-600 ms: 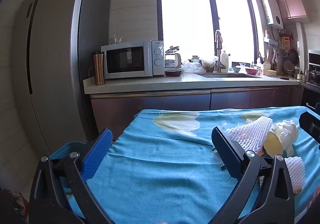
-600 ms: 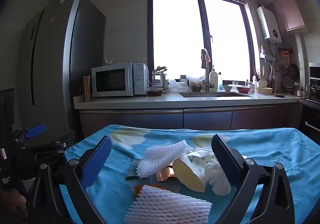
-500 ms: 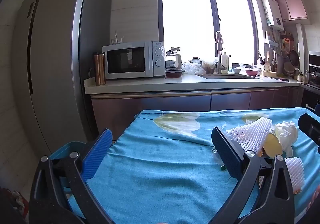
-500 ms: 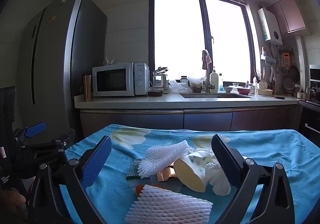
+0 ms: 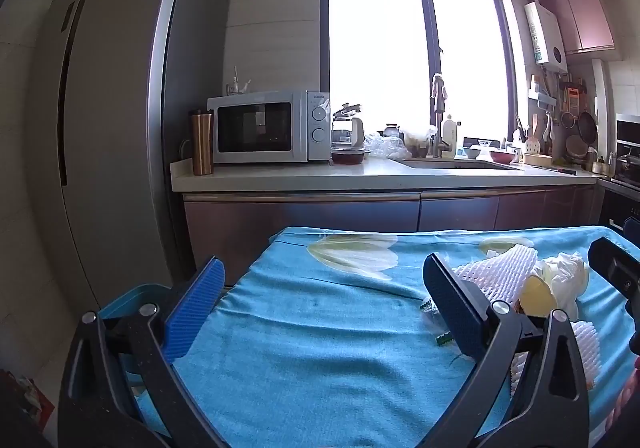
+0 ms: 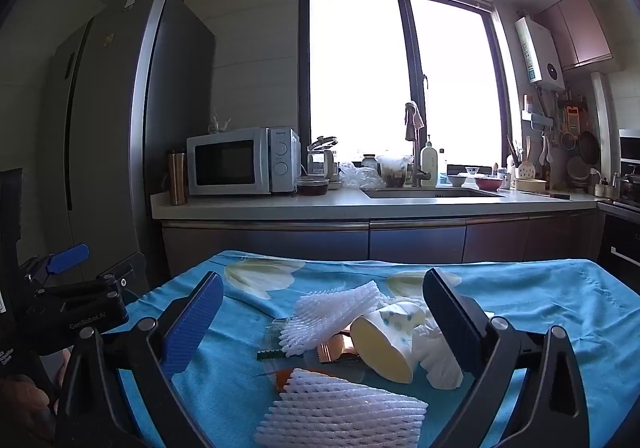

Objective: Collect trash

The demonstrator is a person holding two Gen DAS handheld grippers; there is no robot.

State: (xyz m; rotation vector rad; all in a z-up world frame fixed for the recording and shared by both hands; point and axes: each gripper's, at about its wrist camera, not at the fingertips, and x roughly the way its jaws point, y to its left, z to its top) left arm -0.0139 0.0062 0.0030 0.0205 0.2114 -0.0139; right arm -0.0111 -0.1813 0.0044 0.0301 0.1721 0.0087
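Observation:
A heap of trash lies on the blue tablecloth point(image 6: 540, 300): two white foam fruit nets point(image 6: 332, 314) point(image 6: 344, 412), a tipped paper cup point(image 6: 386, 344), crumpled white tissue point(image 6: 438, 360), a copper wrapper point(image 6: 334, 352) and a small green wrapper point(image 6: 272, 354). My right gripper point(image 6: 322, 322) is open and empty, held just before the heap. My left gripper point(image 5: 320, 308) is open and empty over bare cloth, left of the heap; the foam net point(image 5: 500, 272), cup point(image 5: 538, 294) and tissue point(image 5: 568, 276) show at its right.
A blue bin point(image 5: 132, 296) stands on the floor at the table's left edge. Behind the table run a counter point(image 6: 360, 204) with a microwave point(image 6: 240, 162) and sink, and a tall fridge point(image 5: 112, 128) at left.
Both views have risen slightly; the table and trash sit a little lower in frame. Both grippers stay open and nothing on the table has moved.

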